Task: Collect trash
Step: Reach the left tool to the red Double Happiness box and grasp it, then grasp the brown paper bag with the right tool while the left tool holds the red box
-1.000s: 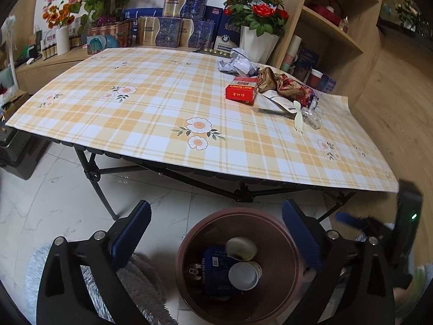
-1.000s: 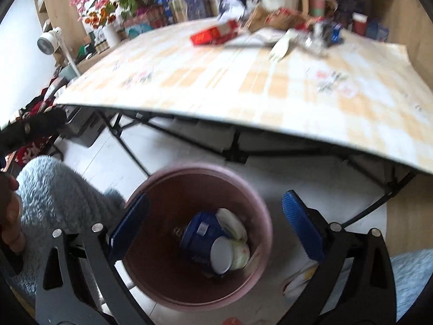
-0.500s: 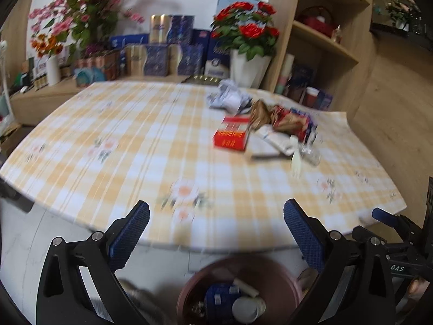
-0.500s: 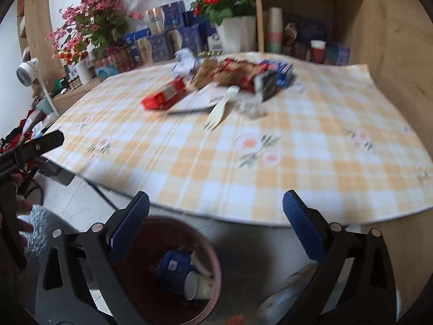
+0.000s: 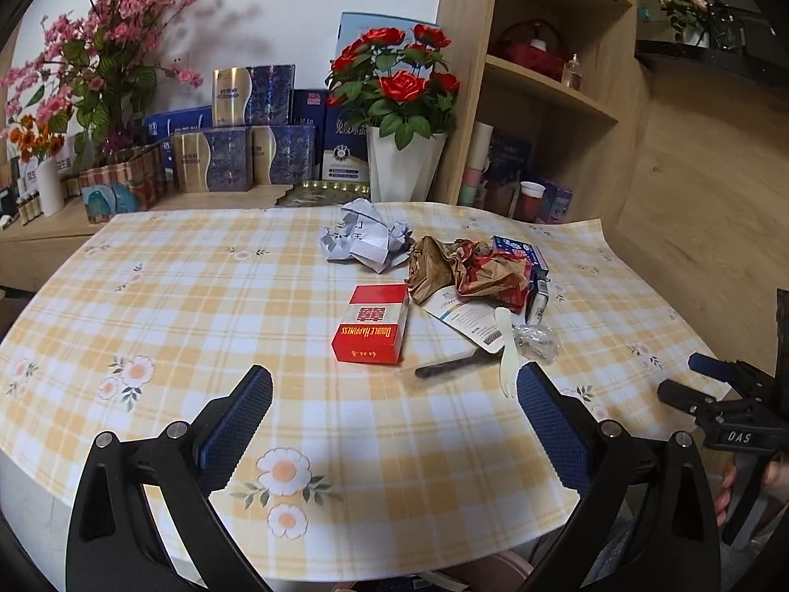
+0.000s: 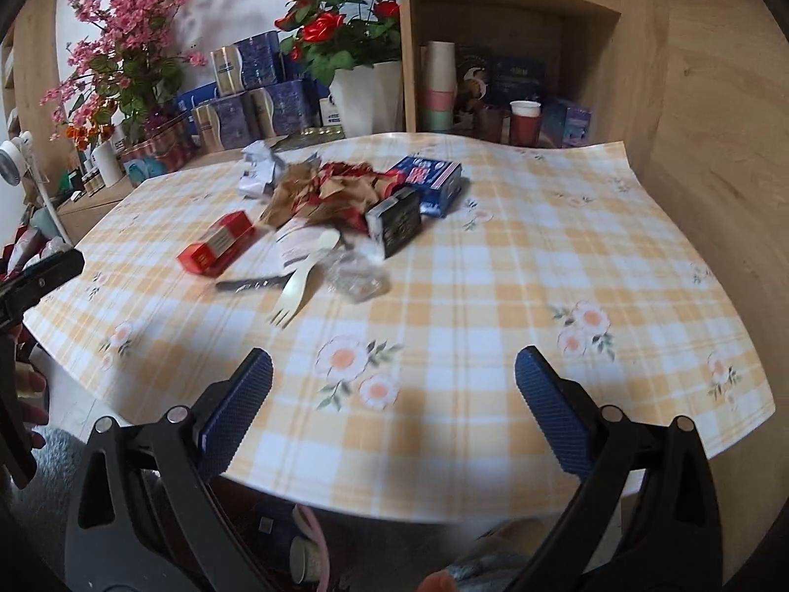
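Note:
A pile of trash lies on the checked table [image 5: 197, 306]: a red cigarette box [image 5: 372, 324], crumpled white paper [image 5: 365, 237], a brown and red wrapper [image 5: 468, 271], a blue box [image 5: 520, 251], a plastic fork [image 5: 504, 345] and clear crumpled plastic [image 5: 535, 340]. My left gripper [image 5: 394, 424] is open above the near table edge, short of the red box. In the right wrist view my right gripper [image 6: 393, 409] is open too, with the fork [image 6: 303, 281], red box [image 6: 217, 244] and a black box [image 6: 397, 219] further ahead. The bin rim [image 6: 315, 542] shows below the table.
A white vase of red roses [image 5: 399, 148], blue and gold boxes [image 5: 246, 148] and pink flowers [image 5: 108, 49] stand behind the table. A wooden shelf unit [image 5: 542, 98] with cups rises at the right. A hand [image 6: 27, 394] holds the other gripper at the left edge.
Both grippers rose from over the bin on the floor to above the table's near edge. The bin dropped almost out of view. Both stayed open and empty.

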`<state>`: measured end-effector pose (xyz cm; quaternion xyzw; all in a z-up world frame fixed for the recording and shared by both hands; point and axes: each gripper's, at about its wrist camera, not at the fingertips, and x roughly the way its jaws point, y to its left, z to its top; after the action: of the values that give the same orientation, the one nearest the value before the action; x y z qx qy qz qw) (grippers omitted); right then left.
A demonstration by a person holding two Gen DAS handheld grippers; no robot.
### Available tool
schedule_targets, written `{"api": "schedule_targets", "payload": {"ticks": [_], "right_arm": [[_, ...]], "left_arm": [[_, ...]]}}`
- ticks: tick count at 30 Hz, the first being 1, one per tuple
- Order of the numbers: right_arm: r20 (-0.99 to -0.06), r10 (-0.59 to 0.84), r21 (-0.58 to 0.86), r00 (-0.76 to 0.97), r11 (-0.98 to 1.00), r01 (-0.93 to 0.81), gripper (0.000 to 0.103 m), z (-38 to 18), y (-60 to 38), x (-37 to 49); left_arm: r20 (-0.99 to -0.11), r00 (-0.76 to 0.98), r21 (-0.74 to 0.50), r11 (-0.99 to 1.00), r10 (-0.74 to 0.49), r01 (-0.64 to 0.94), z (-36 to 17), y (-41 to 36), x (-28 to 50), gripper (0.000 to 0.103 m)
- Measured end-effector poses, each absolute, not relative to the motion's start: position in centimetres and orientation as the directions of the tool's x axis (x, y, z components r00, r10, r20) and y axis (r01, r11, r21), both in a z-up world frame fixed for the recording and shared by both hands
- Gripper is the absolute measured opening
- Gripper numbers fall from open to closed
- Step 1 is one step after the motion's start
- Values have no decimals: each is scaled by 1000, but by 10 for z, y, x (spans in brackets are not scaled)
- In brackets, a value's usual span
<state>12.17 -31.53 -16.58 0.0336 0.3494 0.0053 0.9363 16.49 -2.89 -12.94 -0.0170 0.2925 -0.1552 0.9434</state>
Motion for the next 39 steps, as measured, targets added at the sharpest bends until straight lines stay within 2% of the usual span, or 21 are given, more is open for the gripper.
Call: {"api": "schedule_targets", "payload": {"ticks": [10,21,28,30,31,39], "right_arm": [[-653,36,58,757,998,3,97,-163,-324,157],[-679,68,42,731,998,-54,97,-174,-312,200],[-685,75,-42,725,989,-142,97,-173,-294,228],[-684,73,-79,726,982,-173,97,-171,-287,238],[-683,72,-92,727,979,-184,97,-171,-286,242],[-696,5,-313,718,898,-310,97,-180,-252,301]], "left_arm": [[-653,688,-169,946,-318,277,-149,-31,214,97],[-728,617,-133,944,-300,302,-176,-46,286,97],[-778,550,-155,941,-303,300,-205,-61,335,96],[-785,530,-174,935,-321,308,-210,-61,342,73],[-791,518,-176,932,-325,316,-212,-62,344,58],[-734,568,-222,922,-373,319,-200,-40,328,56]]}}
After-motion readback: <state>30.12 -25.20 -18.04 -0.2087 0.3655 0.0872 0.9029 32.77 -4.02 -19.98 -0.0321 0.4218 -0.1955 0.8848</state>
